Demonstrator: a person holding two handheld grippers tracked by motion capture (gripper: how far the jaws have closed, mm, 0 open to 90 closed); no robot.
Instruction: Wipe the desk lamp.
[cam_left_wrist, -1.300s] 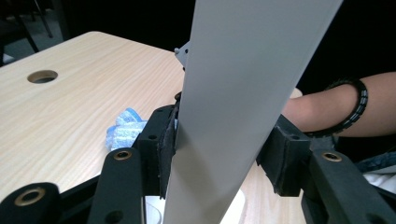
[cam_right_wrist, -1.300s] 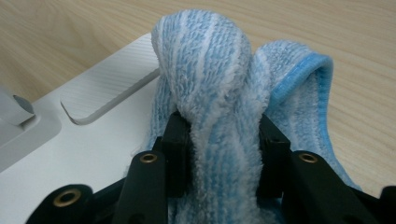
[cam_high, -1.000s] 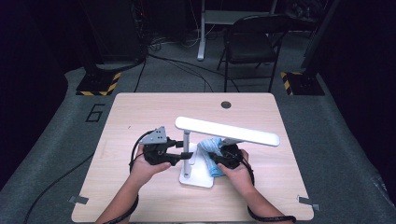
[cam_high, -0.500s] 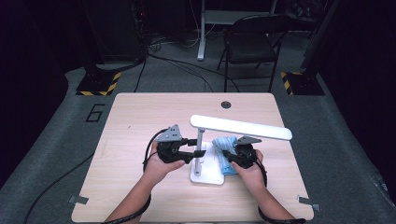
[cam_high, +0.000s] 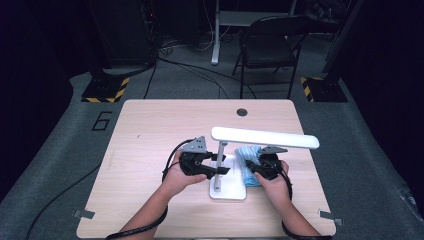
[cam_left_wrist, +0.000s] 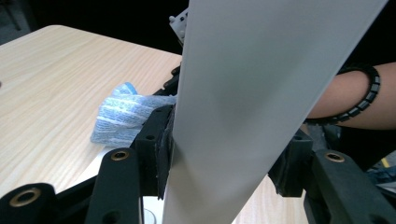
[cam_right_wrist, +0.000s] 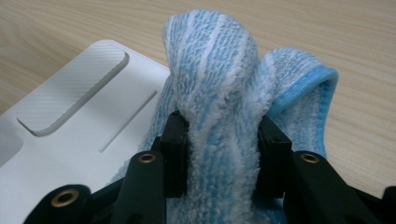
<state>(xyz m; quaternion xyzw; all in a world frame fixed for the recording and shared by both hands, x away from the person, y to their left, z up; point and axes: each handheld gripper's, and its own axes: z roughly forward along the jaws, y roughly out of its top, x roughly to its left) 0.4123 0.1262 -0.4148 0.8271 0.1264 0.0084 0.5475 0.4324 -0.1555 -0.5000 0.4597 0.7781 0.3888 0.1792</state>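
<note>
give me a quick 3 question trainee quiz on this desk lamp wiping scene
1. True or false: the right gripper is shut on the blue and white striped terry cloth.
2. What stands between the left gripper's jaws?
A. the white desk lamp's upright post
B. the cloth
C. nothing
3. Fill in: the cloth lies partly on the lamp's flat white ____ and partly on the light wooden table.

Key: 1 true; 2 A; 3 base.
</note>
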